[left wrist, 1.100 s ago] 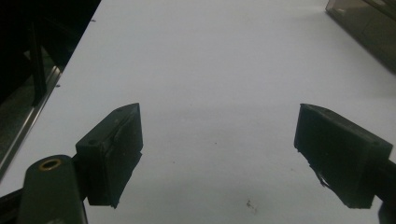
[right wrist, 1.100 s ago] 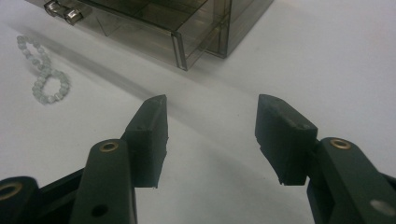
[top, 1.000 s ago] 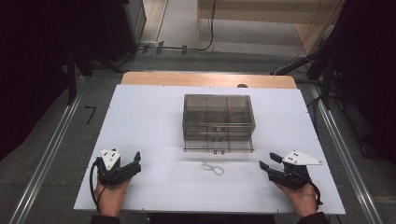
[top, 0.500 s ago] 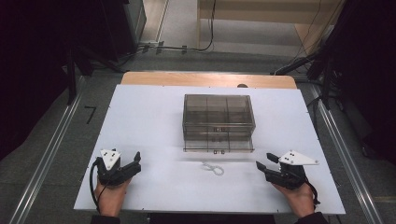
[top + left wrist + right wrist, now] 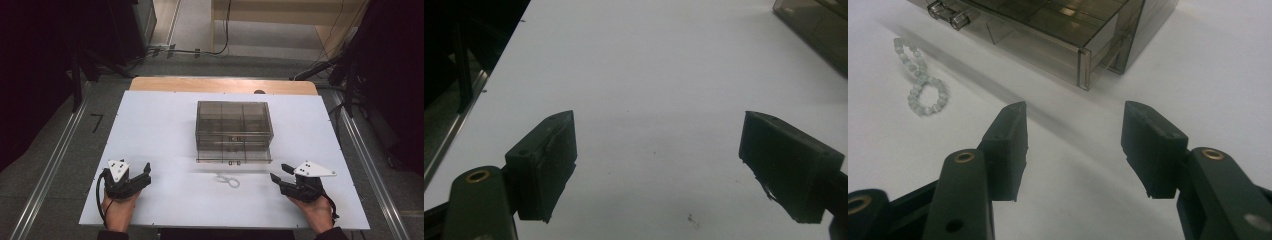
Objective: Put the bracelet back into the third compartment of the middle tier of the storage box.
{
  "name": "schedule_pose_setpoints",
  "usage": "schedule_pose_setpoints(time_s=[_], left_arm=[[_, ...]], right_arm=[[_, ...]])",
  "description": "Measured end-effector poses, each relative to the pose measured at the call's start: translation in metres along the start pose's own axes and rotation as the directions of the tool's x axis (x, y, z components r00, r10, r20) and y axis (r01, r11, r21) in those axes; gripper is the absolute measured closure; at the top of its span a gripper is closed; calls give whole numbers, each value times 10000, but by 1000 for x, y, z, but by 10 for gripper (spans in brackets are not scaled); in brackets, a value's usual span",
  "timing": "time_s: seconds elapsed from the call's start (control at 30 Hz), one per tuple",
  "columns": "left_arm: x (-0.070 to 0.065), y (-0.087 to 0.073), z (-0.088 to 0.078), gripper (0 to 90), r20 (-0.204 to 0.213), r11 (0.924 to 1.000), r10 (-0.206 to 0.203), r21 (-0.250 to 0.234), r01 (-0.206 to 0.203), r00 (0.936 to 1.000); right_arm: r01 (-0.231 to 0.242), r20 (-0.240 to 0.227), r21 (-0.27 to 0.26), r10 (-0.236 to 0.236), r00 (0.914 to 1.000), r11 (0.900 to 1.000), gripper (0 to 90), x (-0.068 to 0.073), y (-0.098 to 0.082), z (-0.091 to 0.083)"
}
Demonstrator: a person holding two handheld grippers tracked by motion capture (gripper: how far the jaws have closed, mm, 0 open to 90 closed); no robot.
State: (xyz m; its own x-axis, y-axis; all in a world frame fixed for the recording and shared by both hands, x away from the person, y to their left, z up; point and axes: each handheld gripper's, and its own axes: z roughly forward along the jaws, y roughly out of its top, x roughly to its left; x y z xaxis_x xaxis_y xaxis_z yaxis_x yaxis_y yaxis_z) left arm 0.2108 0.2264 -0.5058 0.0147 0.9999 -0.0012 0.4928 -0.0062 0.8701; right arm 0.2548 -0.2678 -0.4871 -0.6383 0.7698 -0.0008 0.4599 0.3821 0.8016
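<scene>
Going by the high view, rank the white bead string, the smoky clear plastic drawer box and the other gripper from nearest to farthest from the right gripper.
From the right gripper:
1. White bead string, lying on the white table to its left, in front of the box.
2. Smoky clear plastic drawer box, farther back at the table's middle.
3. Left gripper, across the table near the front left edge.

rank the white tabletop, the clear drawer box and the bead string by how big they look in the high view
1. White tabletop, by far the largest.
2. Clear drawer box, standing near the middle of it.
3. Bead string, a small loop in front of the box.

All three lie at a similar distance from the camera, so the order is safe.
</scene>
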Motion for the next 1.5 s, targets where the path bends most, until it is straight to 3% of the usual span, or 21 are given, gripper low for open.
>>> schedule_pose_setpoints(time_s=[1.5], left_arm=[[0,0,1,157,32,10000,8,33,-8,10000]], right_arm=[[844,-816,28,-839,9931,9964,430,33,18,25]])
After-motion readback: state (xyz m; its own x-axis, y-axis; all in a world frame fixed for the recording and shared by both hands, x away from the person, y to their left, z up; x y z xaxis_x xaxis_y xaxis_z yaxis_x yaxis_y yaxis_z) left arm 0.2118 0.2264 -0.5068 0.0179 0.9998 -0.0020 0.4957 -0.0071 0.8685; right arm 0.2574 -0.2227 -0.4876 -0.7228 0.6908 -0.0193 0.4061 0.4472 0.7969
